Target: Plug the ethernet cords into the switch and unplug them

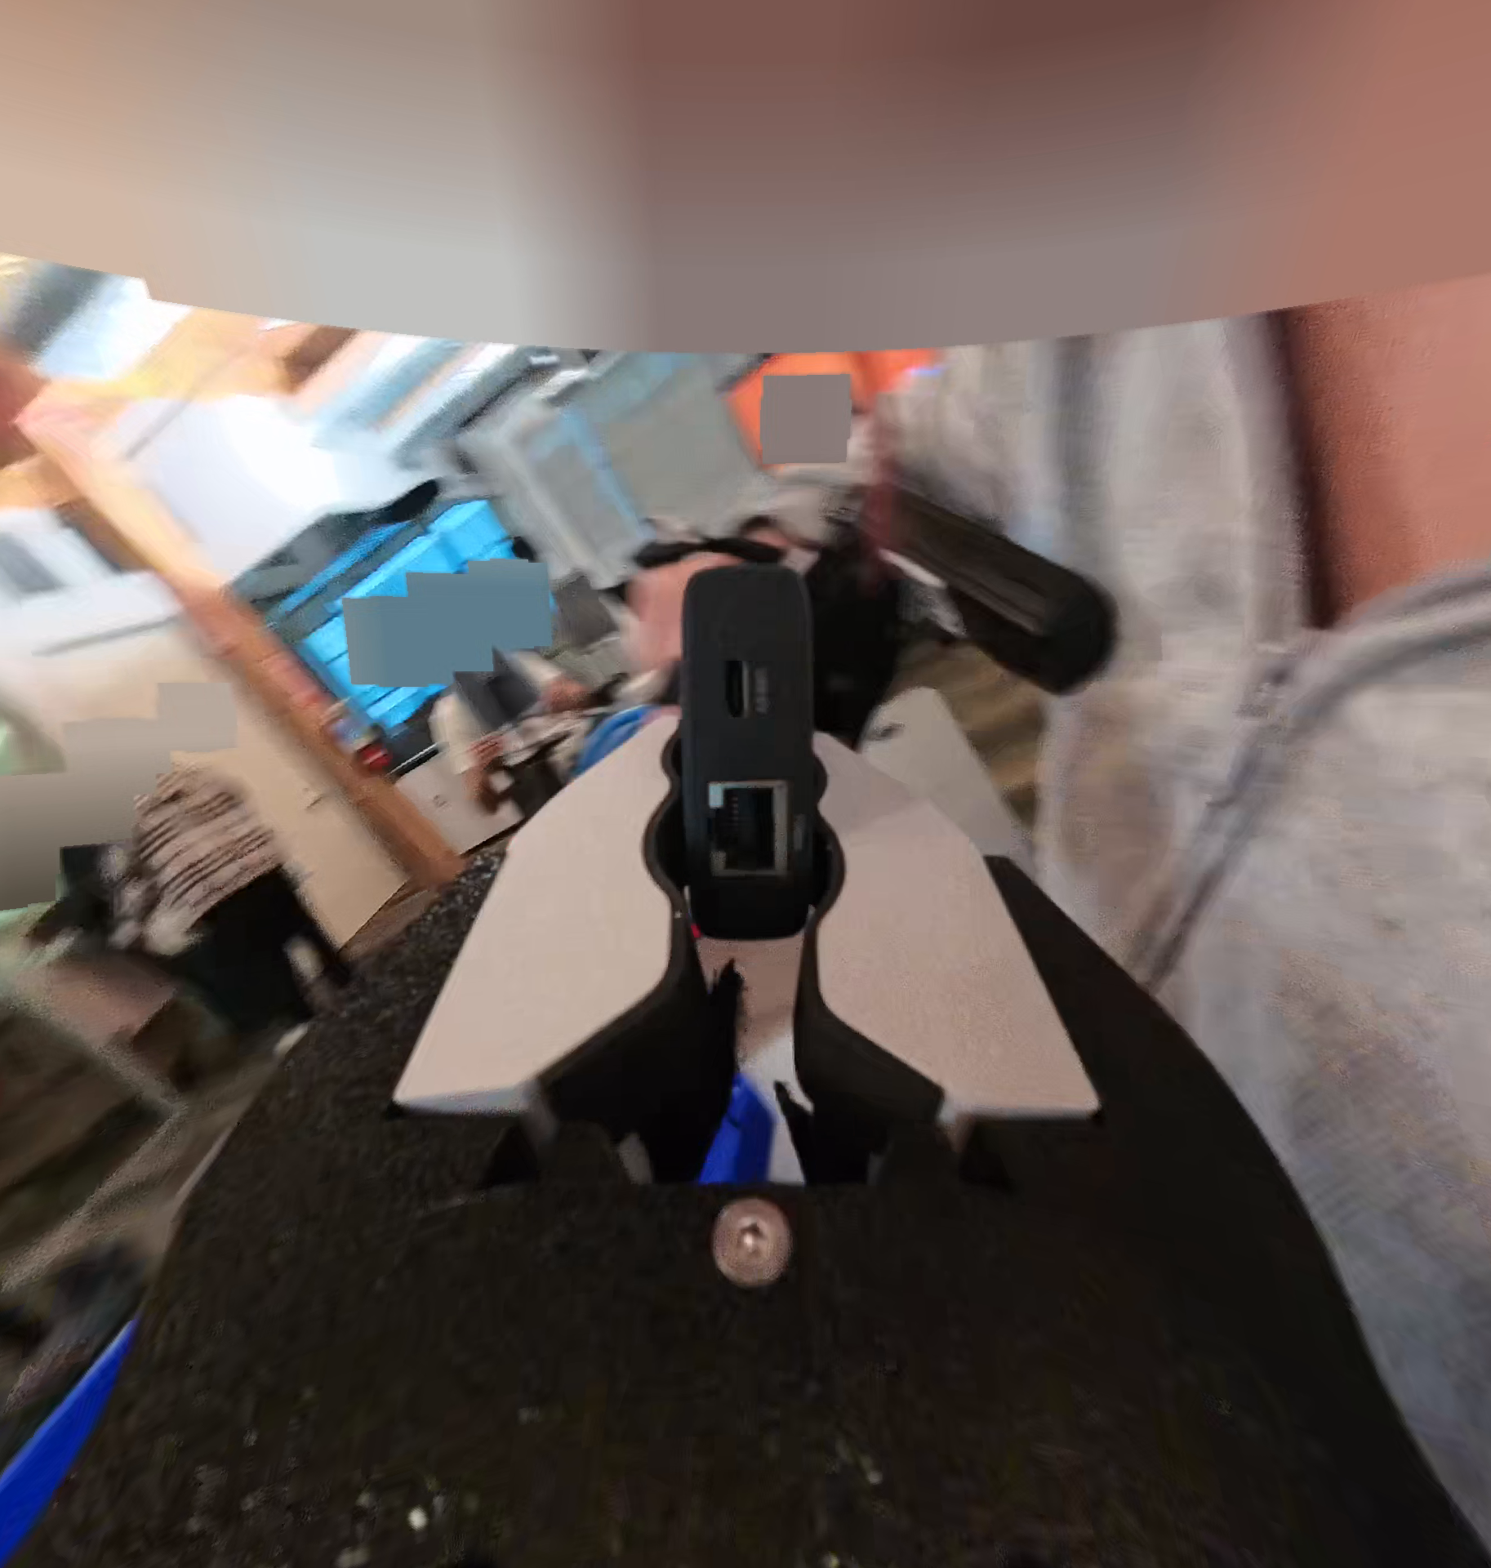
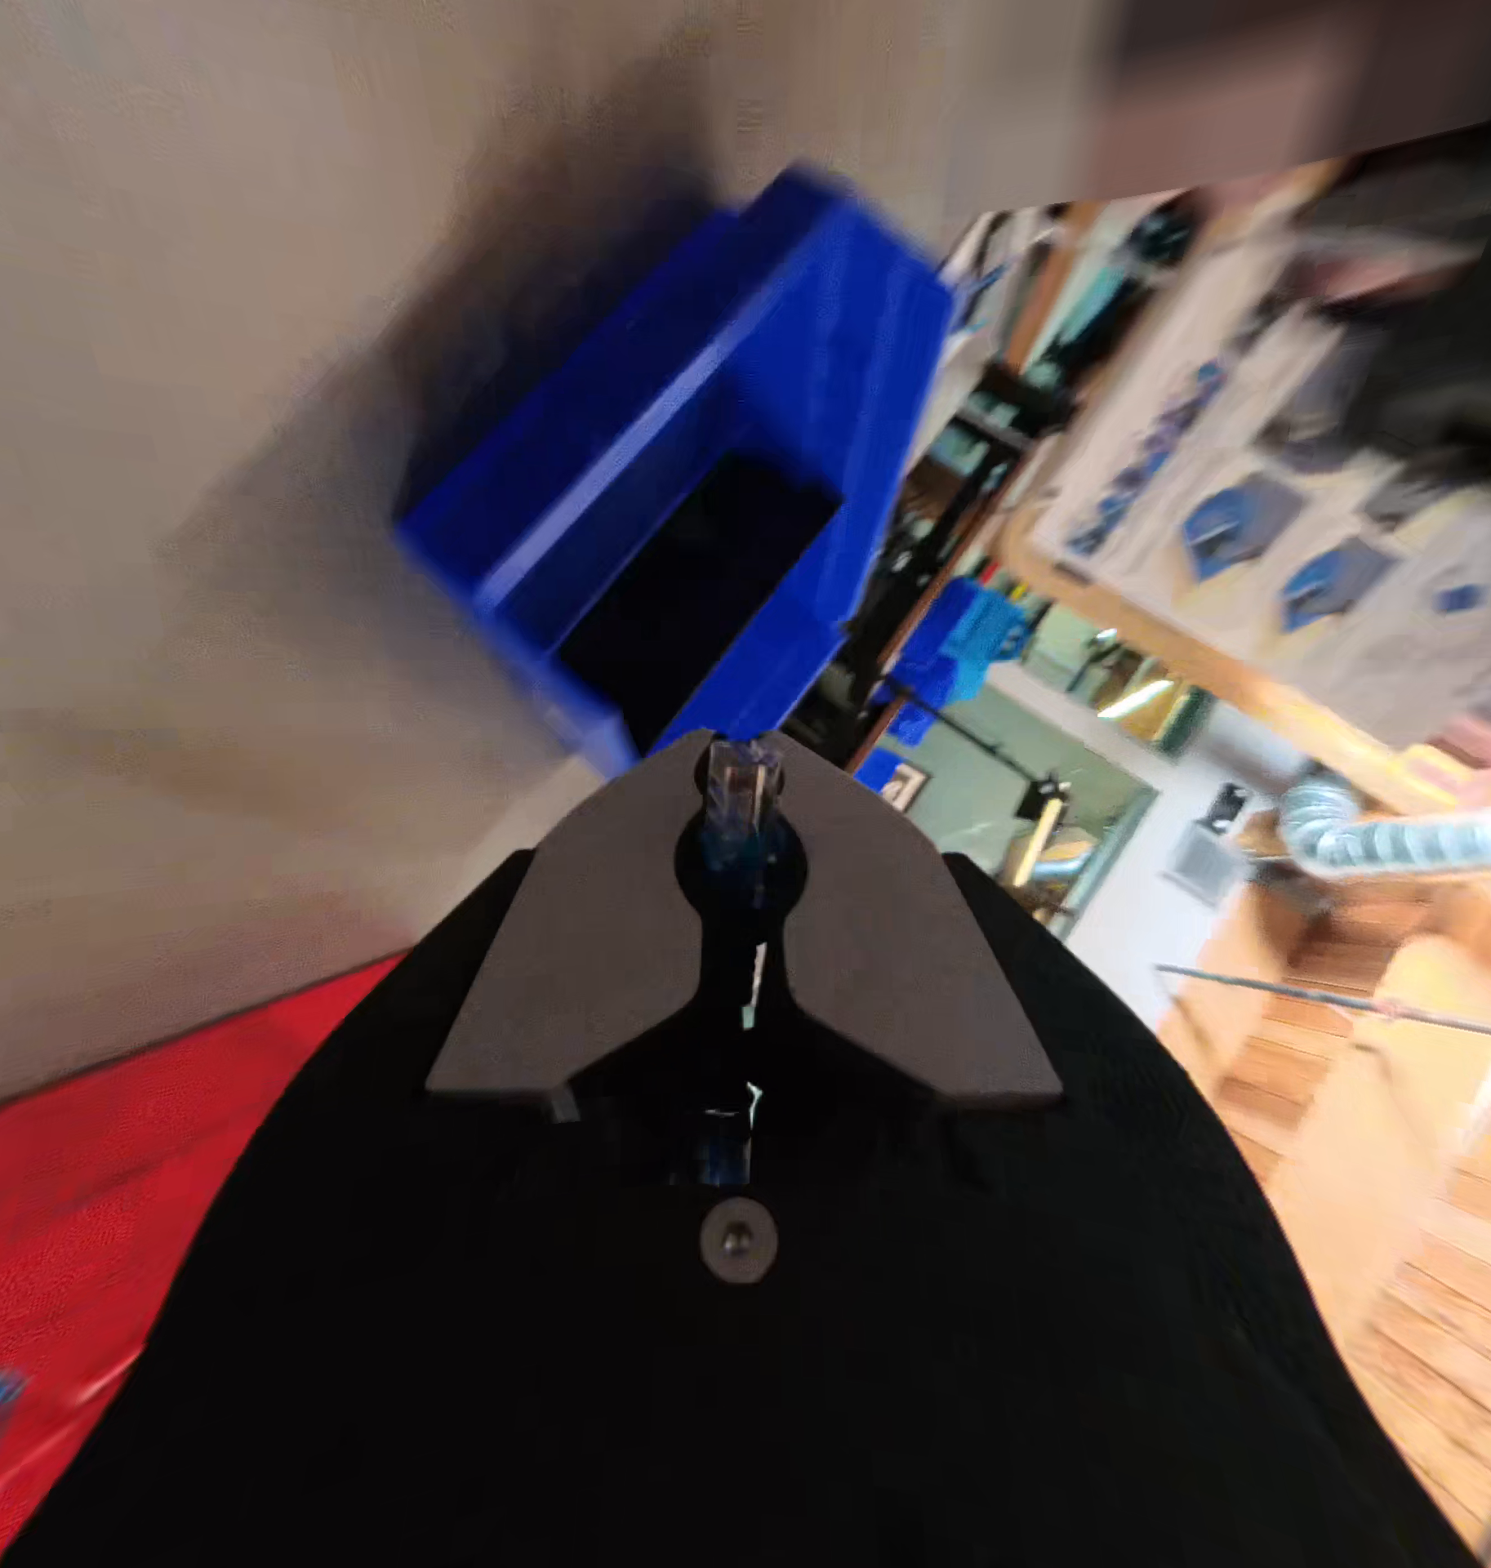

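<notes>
Far ahead of your R gripper sits a blue bin on the pale table, red mat near-left; bin interior reads dark, contents can't be told. Your L gripper pinches a black adapter, network port facing the cam, prob. to keep the socket accessible. R jaws are pressed onto a clear cable plug, tip pointing fwd.

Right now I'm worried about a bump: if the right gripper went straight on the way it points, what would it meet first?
Probably the blue bin. The right gripper, shut on a clear cable plug, points at its dark opening, with nothing visible between them. Motion blur leaves the depth unclear.
</notes>
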A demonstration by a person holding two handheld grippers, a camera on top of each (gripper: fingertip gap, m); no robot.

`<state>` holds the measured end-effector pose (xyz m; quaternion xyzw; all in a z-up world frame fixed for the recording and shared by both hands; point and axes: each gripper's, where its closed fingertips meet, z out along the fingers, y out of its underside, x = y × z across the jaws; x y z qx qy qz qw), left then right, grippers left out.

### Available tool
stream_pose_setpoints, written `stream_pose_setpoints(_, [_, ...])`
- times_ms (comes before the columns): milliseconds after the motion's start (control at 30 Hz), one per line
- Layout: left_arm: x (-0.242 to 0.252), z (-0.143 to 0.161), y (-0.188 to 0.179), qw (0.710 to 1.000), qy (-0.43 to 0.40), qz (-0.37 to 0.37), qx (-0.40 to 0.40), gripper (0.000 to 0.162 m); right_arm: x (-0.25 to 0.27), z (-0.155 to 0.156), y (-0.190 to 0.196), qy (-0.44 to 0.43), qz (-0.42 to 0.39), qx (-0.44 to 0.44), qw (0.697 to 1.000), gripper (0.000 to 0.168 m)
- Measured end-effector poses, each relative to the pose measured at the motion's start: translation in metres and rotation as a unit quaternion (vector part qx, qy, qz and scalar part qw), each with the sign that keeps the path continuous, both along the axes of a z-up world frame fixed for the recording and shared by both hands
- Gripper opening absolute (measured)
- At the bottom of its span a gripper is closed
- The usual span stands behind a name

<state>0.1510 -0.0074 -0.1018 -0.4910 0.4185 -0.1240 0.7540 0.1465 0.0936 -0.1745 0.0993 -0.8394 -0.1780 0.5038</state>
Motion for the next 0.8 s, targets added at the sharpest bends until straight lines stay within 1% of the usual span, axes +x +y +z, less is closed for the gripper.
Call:
stream_pose_setpoints(33, [-0.025, 0.006, 0.006, 0.999, -0.022, 0.044, -0.003, 0.021, 0.008, -0.008, 0.011, -0.022, -0.021, -0.025, 0.999, 0.004])
stream_pose_setpoints(67, [-0.037, 0.003, 0.012, 0.998, -0.024, 0.065, -0.01, 0.021, 0.012, -0.011, 0.013, -0.035, -0.045, -0.079, 0.995, 0.005])
stream_pose_setpoints(100, [-0.036, -0.004, 0.018, 0.997, -0.015, 0.068, -0.026, 0.021, 0.011, -0.005, 0.014, -0.023, -0.059, -0.115, 0.991, 0.005])
stream_pose_setpoints(167, [-0.03, -0.025, 0.032, 0.994, 0.033, 0.093, -0.051, 0.023, 0.01, 0.014, 0.031, 0.014, -0.093, -0.167, 0.981, 0.005])
stream_pose_setpoints(200, [-0.031, -0.034, 0.039, 0.991, 0.048, 0.112, -0.062, 0.023, 0.012, 0.028, 0.048, 0.048, -0.116, -0.195, 0.973, 0.005])
stream_pose_setpoints(233, [-0.035, -0.04, 0.045, 0.988, 0.046, 0.128, -0.077, 0.024, 0.018, 0.042, 0.07, 0.079, -0.144, -0.214, 0.963, 0.005])
stream_pose_setpoints(300, [-0.039, -0.045, 0.055, 0.985, 0.007, 0.125, -0.115, 0.021, 0.043, 0.067, 0.117, 0.129, -0.199, -0.24, 0.941, 0.006])
stream_pose_setpoints(367, [-0.043, -0.047, 0.067, 0.98, -0.032, 0.115, -0.16, 0.022, 0.076, 0.08, 0.159, 0.145, -0.248, -0.28, 0.916, 0.006])
stream_pose_setpoints(433, [-0.044, -0.051, 0.082, 0.974, -0.026, 0.111, -0.197, 0.022, 0.105, 0.076, 0.198, 0.148, -0.297, -0.307, 0.892, 0.007])
stream_pose_setpoints(467, [-0.043, -0.049, 0.09, 0.972, -0.021, 0.112, -0.205, 0.021, 0.115, 0.069, 0.212, 0.144, -0.311, -0.314, 0.886, 0.007])
stream_pose_setpoints(567, [-0.034, -0.039, 0.114, 0.97, -0.008, 0.098, -0.223, 0.021, 0.125, 0.035, 0.241, 0.116, -0.337, -0.339, 0.871, 0.007])
stream_pose_setpoints(667, [-0.018, -0.018, 0.144, 0.971, 0.012, 0.074, -0.228, 0.022, 0.126, -0.003, 0.264, 0.083, -0.364, -0.363, 0.854, 0.01])
stream_pose_setpoints(700, [-0.012, -0.01, 0.158, 0.971, 0.021, 0.068, -0.227, 0.021, 0.124, -0.013, 0.268, 0.074, -0.367, -0.379, 0.847, 0.016])
stream_pose_setpoints(733, [-0.005, -0.003, 0.173, 0.97, 0.031, 0.059, -0.234, 0.021, 0.12, -0.022, 0.269, 0.063, -0.364, -0.408, 0.835, 0.029])
stream_pose_setpoints(800, [0.011, 0.004, 0.211, 0.959, 0.047, 0.042, -0.277, 0.022, 0.111, -0.029, 0.269, 0.051, -0.366, -0.472, 0.8, 0.055])
